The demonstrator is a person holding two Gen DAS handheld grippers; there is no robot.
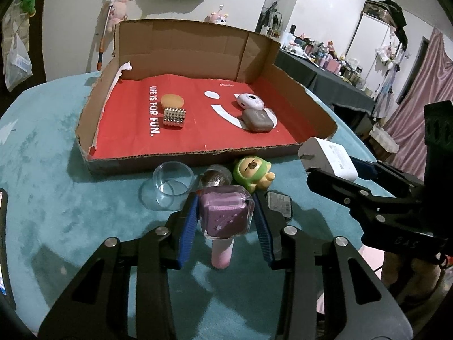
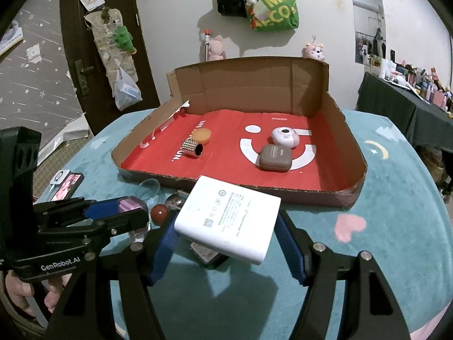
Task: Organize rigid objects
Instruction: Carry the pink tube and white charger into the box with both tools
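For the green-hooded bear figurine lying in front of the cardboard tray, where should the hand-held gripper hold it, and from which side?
Grip the green-hooded bear figurine across its round hood, its widest firm part, coming from above. It lies tilted, close to the silver ball and the cardboard tray, so a side approach looks crowded.

My left gripper (image 1: 225, 212) has its blue fingers (image 1: 188, 226) pressed on a purple cube in a clear case (image 1: 226, 212), with a pink handle (image 1: 222, 255) below it. Ahead on the teal bench (image 1: 56, 184) stand a clear cup (image 1: 172, 184), a silvery ball (image 1: 215, 180) and a green-hooded figurine (image 1: 253, 171). My right gripper (image 1: 334, 167) holds a white charger (image 1: 328, 157) near the cardboard tray (image 1: 198, 45).
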